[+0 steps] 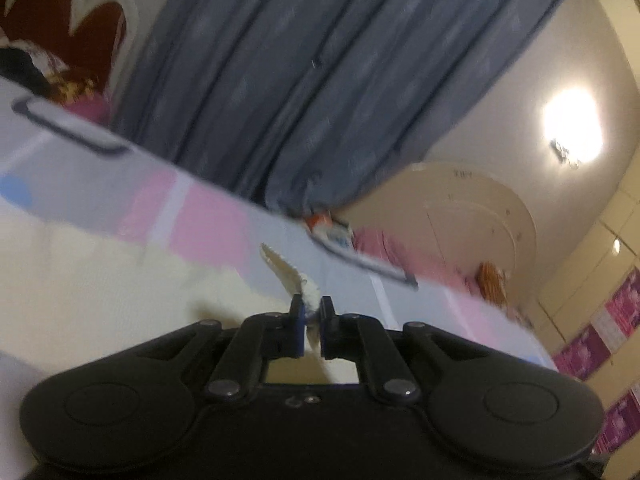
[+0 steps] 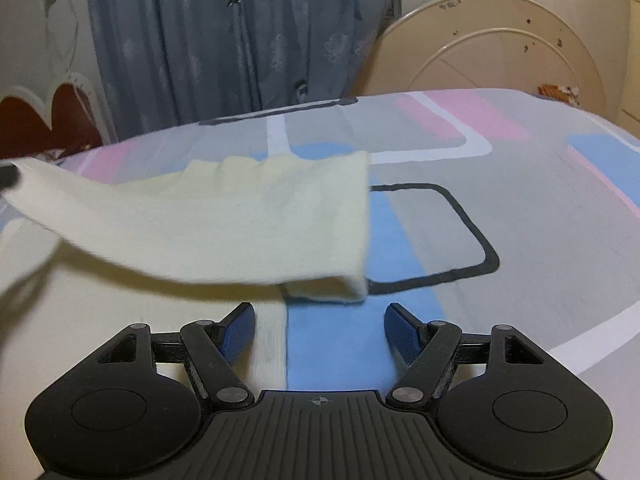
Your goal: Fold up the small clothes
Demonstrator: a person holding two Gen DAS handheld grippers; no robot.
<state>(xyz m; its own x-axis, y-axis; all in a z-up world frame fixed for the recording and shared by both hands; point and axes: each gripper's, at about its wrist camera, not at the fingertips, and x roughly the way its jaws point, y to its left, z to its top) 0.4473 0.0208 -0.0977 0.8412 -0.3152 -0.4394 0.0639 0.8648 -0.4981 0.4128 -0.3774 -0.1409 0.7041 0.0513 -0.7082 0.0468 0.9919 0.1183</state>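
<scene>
A pale cream garment [image 2: 240,220] lies on the patterned bed sheet [image 2: 500,200]. Its left part is lifted off the bed, and its right end is doubled over on the sheet. In the left wrist view my left gripper [image 1: 311,312] is shut on a thin edge of the cream garment [image 1: 286,270], which sticks up between the blue pads. My right gripper [image 2: 320,314] is open just in front of the garment's near folded corner, with nothing between its fingers. A dark shape at the far left edge [image 2: 6,178] sits where the lifted cloth ends.
A blue-grey curtain [image 2: 224,40] hangs behind the bed. A round cream tabletop [image 2: 500,44] leans on the wall at the right. A red and white headboard [image 2: 36,120] stands at the left. A bright wall lamp [image 1: 572,128] and pink posters [image 1: 600,332] show at the right.
</scene>
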